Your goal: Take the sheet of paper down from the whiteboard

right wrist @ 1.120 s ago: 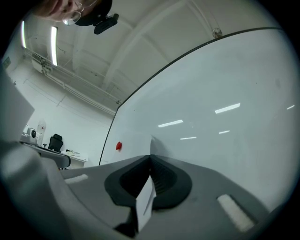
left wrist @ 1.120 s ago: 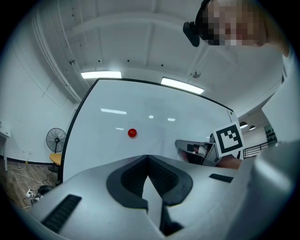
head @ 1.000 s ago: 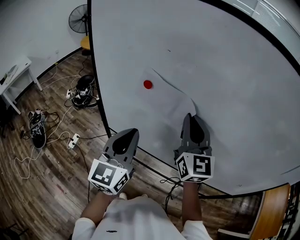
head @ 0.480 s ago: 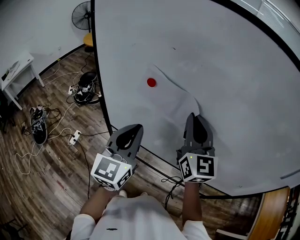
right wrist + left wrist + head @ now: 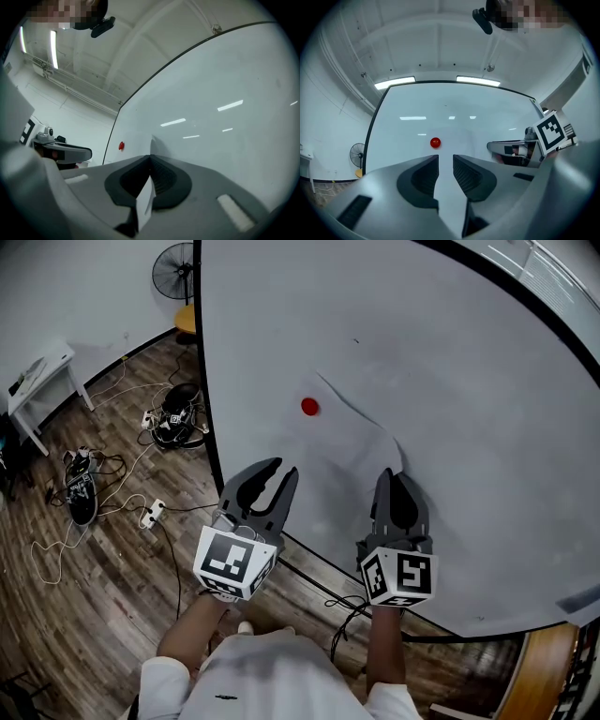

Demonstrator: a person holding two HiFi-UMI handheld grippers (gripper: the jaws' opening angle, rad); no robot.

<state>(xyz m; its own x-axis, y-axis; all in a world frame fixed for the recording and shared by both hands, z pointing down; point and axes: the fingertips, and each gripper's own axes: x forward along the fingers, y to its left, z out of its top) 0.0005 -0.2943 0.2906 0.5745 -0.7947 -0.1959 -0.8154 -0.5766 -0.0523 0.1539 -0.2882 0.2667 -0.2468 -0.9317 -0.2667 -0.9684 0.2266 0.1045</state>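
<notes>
Pinching the five o'clock corner of the sheet of paper (image 5: 349, 454) on the whiteboard (image 5: 469, 371), our right gripper (image 5: 391, 476) has its jaws closed. Our left gripper (image 5: 273, 471) is opening its jaws, empty; next it should pluck the red magnet (image 5: 309, 407) at eleven o'clock.

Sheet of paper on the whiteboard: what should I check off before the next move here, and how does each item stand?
1. Right gripper shut on the sheet of paper: ok; a corner of the paper sits between its closed jaws.
2. Left gripper free: ok; its jaws are opening, with nothing between them.
3. Red magnet off the sheet: not ok; it sits on the sheet against the whiteboard.
4. Left gripper aimed at the magnet: ok; in the left gripper view the magnet shows just above the jaw gap, apart from the jaws.
5. No other fastening on the sheet: cannot tell.
</notes>
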